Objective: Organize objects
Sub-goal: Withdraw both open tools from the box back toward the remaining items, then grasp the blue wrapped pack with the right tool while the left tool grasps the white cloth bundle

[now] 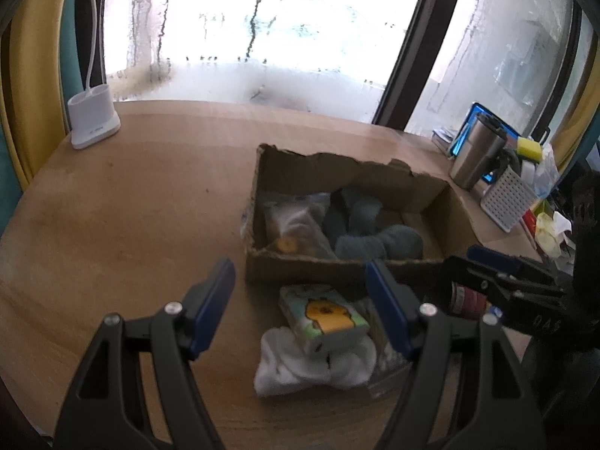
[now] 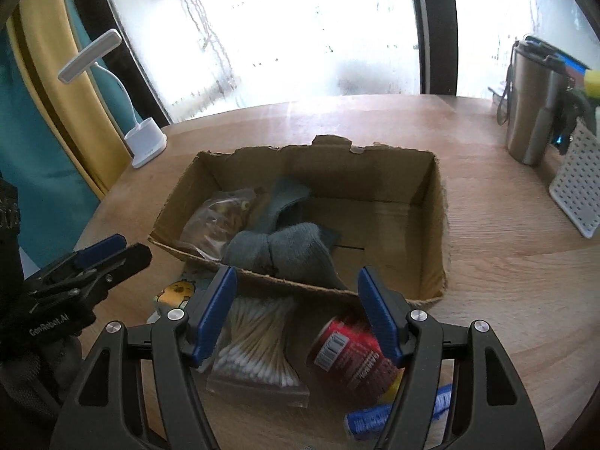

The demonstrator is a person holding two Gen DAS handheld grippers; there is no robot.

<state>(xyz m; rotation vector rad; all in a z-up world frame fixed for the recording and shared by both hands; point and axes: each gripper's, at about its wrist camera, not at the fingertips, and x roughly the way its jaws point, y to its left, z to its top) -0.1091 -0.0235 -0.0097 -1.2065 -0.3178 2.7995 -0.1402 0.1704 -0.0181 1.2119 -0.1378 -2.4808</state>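
A torn cardboard box [image 1: 262, 172] [image 2: 431, 202] sits on the wooden table and holds grey-blue socks [image 1: 375, 236] [image 2: 285, 247] and a clear snack bag [image 1: 296, 221] [image 2: 221, 217]. In front of the box lie a cartoon tissue pack [image 1: 322, 315] [image 2: 176, 292] on white socks [image 1: 311, 367], a clear box of cotton swabs [image 2: 258, 345], a red can [image 2: 348, 356] [image 1: 468, 300] and a blue item [image 2: 371, 416]. My left gripper [image 1: 300, 296] is open above the tissue pack. My right gripper [image 2: 296, 300] is open above the swabs and can.
A white desk lamp [image 1: 93, 120] [image 2: 146, 142] stands at the table's far left by the window. A steel tumbler [image 1: 476, 150] [image 2: 532, 105], a white perforated holder [image 1: 506, 198] [image 2: 577, 183] and clutter sit at the right.
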